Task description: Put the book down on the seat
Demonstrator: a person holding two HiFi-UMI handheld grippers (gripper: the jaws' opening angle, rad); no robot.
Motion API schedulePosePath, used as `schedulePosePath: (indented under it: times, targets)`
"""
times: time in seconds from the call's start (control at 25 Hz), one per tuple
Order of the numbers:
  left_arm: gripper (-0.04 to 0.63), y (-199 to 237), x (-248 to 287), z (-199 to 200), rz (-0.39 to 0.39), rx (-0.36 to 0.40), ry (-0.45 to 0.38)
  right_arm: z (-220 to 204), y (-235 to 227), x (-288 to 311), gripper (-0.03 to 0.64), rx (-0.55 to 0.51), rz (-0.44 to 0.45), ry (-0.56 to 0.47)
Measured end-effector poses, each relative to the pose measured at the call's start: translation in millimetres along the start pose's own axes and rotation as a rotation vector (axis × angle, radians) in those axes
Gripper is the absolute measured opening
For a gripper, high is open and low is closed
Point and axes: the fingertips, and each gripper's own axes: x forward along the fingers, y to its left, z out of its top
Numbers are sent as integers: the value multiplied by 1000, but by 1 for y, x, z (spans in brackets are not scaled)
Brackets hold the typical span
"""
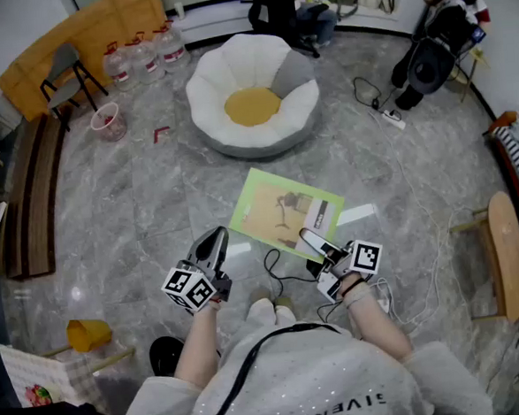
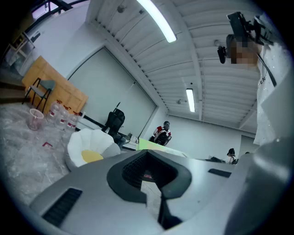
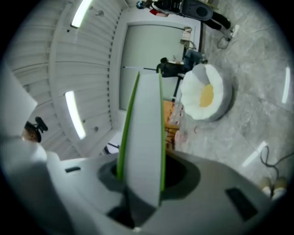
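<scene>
A thin green-covered book (image 1: 285, 213) is held flat above the grey floor, its near right corner clamped in my right gripper (image 1: 311, 239). In the right gripper view the book (image 3: 144, 137) runs edge-on between the jaws of the right gripper (image 3: 140, 186). The seat, a white flower-shaped cushion with a yellow centre (image 1: 252, 102), lies on the floor beyond the book, and it shows too as the seat (image 3: 205, 94) and the seat (image 2: 90, 148). My left gripper (image 1: 213, 248) hovers just left of the book, jaws together and empty. The left gripper (image 2: 152, 195) sees the book's green edge (image 2: 153, 145) ahead.
Black cables (image 1: 279, 265) trail on the floor under my hands. Water bottles (image 1: 143, 56), a pink bucket (image 1: 109, 121) and a folding chair (image 1: 64, 76) stand at the far left. A power strip (image 1: 390, 116) lies right of the seat, a wooden chair (image 1: 503, 249) at the right edge.
</scene>
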Motion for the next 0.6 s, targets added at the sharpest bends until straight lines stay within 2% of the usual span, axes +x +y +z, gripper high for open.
schedulePosePath:
  times: [0.12, 0.28, 0.6]
  targets:
    - [21, -6, 8, 4, 6, 52, -9, 1, 0, 1, 150, 25, 9, -5]
    - [21, -9, 13, 4, 12, 70, -15, 0, -6, -1, 150, 56, 14, -20]
    - [21, -11, -9, -11, 88, 7, -21, 1, -7, 0, 150, 59, 45, -15]
